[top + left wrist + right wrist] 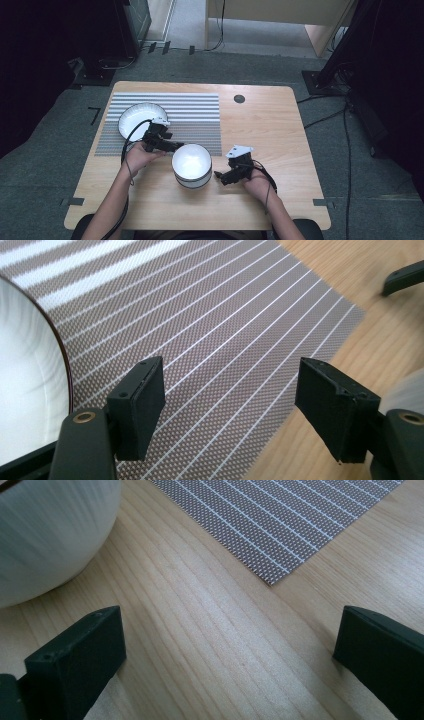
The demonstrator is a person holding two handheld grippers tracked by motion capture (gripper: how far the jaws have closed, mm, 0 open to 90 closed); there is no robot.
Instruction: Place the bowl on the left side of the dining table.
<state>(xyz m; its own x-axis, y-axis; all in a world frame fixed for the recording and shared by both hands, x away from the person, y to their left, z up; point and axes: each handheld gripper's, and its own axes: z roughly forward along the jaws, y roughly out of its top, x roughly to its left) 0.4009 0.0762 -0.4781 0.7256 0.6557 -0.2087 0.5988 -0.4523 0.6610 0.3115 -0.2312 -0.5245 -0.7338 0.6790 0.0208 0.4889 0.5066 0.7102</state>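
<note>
The white bowl stood on the table just off the striped mat, between both tools. The left hand-held gripper hung beside its rim, jaws apart and empty, seemingly lining up a grasp. The right hand-held gripper waited open nearby, gripping nothing.

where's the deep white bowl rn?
In the high view the deep white bowl stands on the bare wooden table, front centre between the left gripper and right gripper, off the striped grey placemat's front corner.
</note>
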